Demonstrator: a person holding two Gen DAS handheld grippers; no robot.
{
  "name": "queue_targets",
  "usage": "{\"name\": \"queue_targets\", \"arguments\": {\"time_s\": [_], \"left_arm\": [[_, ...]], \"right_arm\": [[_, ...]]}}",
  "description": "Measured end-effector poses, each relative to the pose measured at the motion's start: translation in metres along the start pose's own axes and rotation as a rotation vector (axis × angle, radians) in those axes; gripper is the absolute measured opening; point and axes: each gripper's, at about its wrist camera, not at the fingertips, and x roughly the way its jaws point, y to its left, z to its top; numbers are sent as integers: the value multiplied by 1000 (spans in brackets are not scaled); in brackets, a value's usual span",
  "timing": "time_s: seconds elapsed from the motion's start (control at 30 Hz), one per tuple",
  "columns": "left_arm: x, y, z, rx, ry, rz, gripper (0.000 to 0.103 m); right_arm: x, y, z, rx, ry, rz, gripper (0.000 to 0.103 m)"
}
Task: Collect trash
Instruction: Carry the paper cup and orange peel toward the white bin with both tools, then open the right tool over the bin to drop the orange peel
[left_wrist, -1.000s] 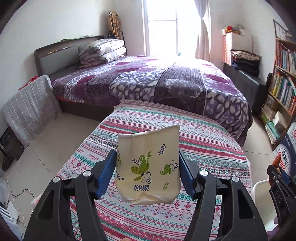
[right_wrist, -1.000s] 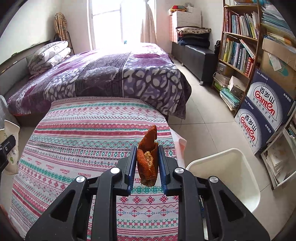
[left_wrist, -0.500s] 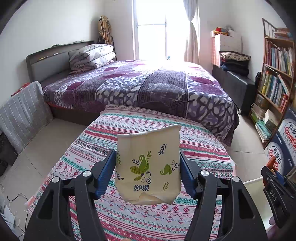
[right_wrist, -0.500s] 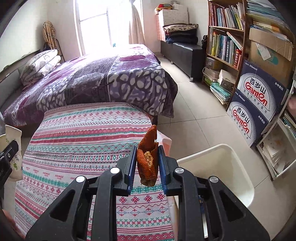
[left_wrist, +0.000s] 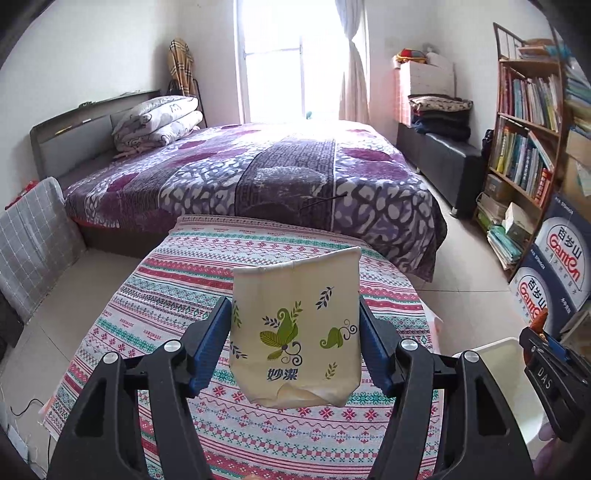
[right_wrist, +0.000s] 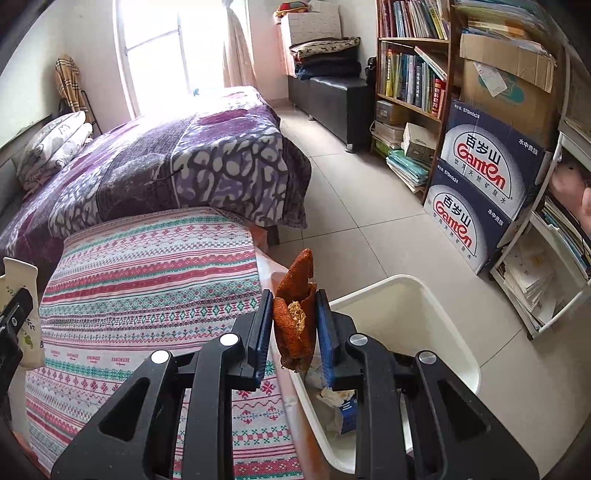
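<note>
The striped, patterned cloth-covered table lies below both of my grippers, with the white plastic waste bin standing on the floor just beside its right edge. Crumpled paper and a blue-printed wrapper lie inside the bin. My left gripper is clamped on a flattened cream paper cup with a green leaf print, blue pads pressing both of its sides, held clear above the table. My right gripper is closed tight on a curled piece of orange peel, pinched upright between the pads, over the table's right edge and the near rim of the bin.
</note>
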Motion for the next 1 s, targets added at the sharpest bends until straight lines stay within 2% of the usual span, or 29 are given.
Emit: {"name": "queue_targets", "arguments": {"time_s": [0.47, 0.53, 0.6, 0.67, 0.8, 1.0], "left_arm": [[-4, -62, -8, 78, 18, -100, 65], [-4, -71, -10, 88, 25, -117, 65], [-4, -79, -12, 97, 31, -132, 65], [-4, -88, -15, 105, 37, -145, 65], [-4, -103, -18, 116, 54, -177, 65], [-3, -127, -23, 127, 85, -227, 66]], "right_arm": [[8, -61, -1, 99, 63, -93, 25], [8, -70, -2, 110, 69, -106, 33], [7, -81, -3, 137, 70, -126, 49], [6, -90, -4, 161, 69, -149, 57], [4, -113, -4, 213, 71, -175, 65], [1, -144, -5, 275, 73, -198, 72]]}}
